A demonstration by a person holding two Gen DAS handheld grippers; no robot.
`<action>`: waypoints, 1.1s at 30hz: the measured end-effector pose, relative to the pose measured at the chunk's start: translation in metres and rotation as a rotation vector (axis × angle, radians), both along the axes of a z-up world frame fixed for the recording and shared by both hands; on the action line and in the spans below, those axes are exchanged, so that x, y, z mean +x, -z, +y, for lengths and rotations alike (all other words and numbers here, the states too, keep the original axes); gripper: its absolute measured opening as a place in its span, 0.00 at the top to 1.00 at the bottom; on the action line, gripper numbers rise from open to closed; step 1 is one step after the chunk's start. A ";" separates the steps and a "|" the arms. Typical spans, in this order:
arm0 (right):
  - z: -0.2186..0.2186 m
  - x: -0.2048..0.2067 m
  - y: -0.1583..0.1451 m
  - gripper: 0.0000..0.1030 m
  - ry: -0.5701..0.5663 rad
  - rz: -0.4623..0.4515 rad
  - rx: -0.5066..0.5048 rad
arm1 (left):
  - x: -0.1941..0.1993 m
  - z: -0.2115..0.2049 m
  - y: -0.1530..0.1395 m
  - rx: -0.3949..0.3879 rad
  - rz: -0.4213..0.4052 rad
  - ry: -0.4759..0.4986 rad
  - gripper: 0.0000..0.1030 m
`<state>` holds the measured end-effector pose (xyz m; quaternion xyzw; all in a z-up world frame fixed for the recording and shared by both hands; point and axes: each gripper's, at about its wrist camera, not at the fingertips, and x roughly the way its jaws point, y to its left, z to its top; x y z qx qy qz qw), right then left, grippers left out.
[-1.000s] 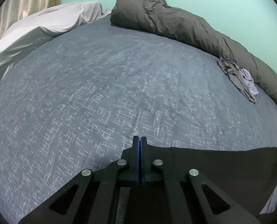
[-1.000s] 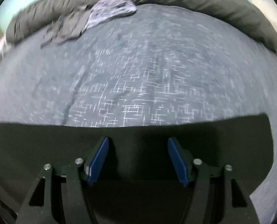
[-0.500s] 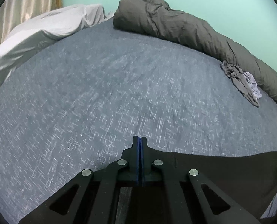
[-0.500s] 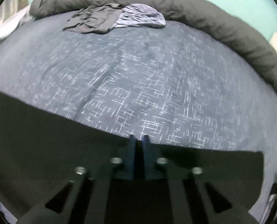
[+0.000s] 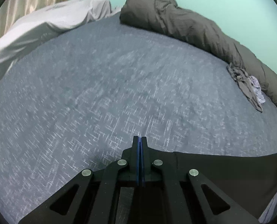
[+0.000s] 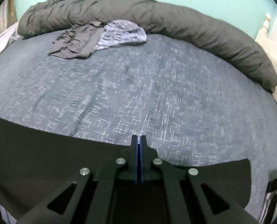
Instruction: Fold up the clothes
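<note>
Both tools down at the near edge of the bed point(image 5: 101, 97), pinching the same black garment point(image 5: 232, 169) along its far hem; left tool point(image 5: 140, 140) with jaws pressed tight together, blue pads meeting, clamped on the cloth's left end; right tool point(image 6: 138, 139) likewise closed flat, nipping the hem nearer the garment's right end, dark fabric point(image 6: 45, 149) spreading wide to its left and a shorter flap to its right; cloth stretched between the two, lying along the near part of the speckled blue-grey sheet; further back, a crumpled pile of grey and lilac-striped clothes point(image 6: 99, 37) resting against a long rolled dark grey duvet point(image 6: 204, 31) by the mint wall; white bedding point(image 5: 50, 22) heaped at the far left corner in the left view; slight blur across the sheet in both views
</note>
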<state>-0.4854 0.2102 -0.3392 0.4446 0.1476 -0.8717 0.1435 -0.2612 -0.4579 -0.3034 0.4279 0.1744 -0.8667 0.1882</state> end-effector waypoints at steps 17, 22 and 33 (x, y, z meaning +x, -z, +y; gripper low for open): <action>0.093 0.039 -0.031 0.60 0.114 -0.064 -0.228 | 0.051 0.030 -0.033 -0.020 -0.033 0.045 0.93; 0.151 0.059 -0.023 0.50 0.261 -0.092 -0.262 | 0.067 0.097 -0.030 0.005 -0.012 0.164 0.82; 0.250 0.071 0.004 0.43 0.535 -0.151 -0.431 | 0.071 0.236 0.018 0.103 0.011 0.343 0.81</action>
